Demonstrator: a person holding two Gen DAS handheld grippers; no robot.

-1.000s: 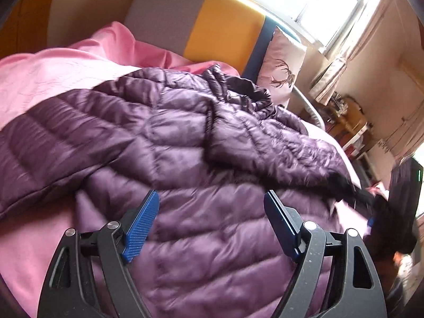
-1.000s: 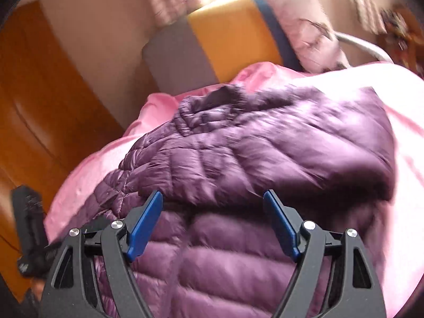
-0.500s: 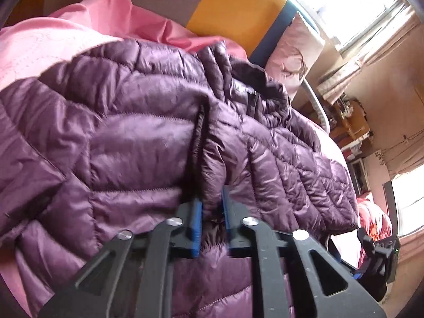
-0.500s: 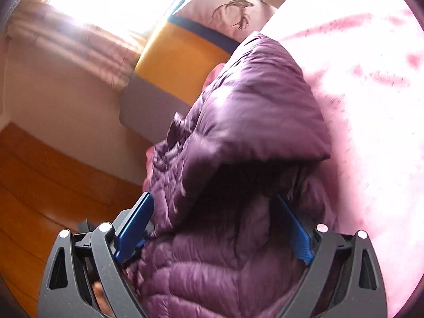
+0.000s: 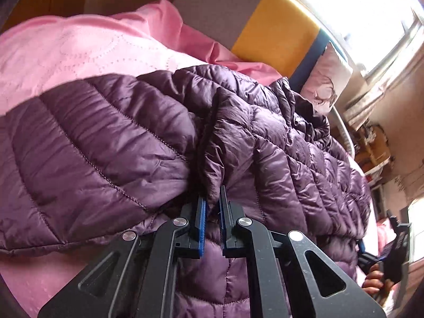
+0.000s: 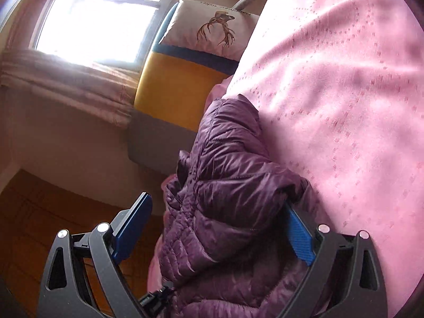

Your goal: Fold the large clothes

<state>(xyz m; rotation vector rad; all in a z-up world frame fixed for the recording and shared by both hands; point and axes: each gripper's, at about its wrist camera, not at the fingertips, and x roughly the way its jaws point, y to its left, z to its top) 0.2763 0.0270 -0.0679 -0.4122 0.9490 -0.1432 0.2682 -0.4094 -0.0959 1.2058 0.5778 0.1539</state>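
1. On the bed (image 5: pixel 66 61), across its pink quilted cover — a purple puffer jacket (image 5: pixel 111 143), spread wide in the left wrist view, collar end toward the headboard (image 5: pixel 273 34) and the deer-print pillow (image 5: pixel 331 84).
2. Left tool (image 5: pixel 211 212): pressed nearly together, pinching a raised ridge of the jacket's quilted fabric between the blue pads.
3. Right tool (image 6: pixel 217 228): spread wide, with a bunched edge of the jacket (image 6: pixel 225 198) sitting between the blue pads; right pad half buried under a fold, left pad apart from the cloth. No grip yet, judging by the gap.
4. Likely risk one — slippery, puffy shell sliding out of the left tool's narrow pinch once lifted, since only a thin ridge appears caught.
5. Likely risk two: closing the right tool on several stacked layers at once, dragging hidden layers along and spoiling a clean fold line.
6. Likely risk three: uneven lift, one side held and the other loose, twisting the jacket or pulling it toward the bed's edge, close to the bunched part in the right wrist view.
7. Relative position: jacket directly ahead of and under the left tool, stretching away to both sides; for the right tool, jacket between the pads and below, bare pink cover to its right.
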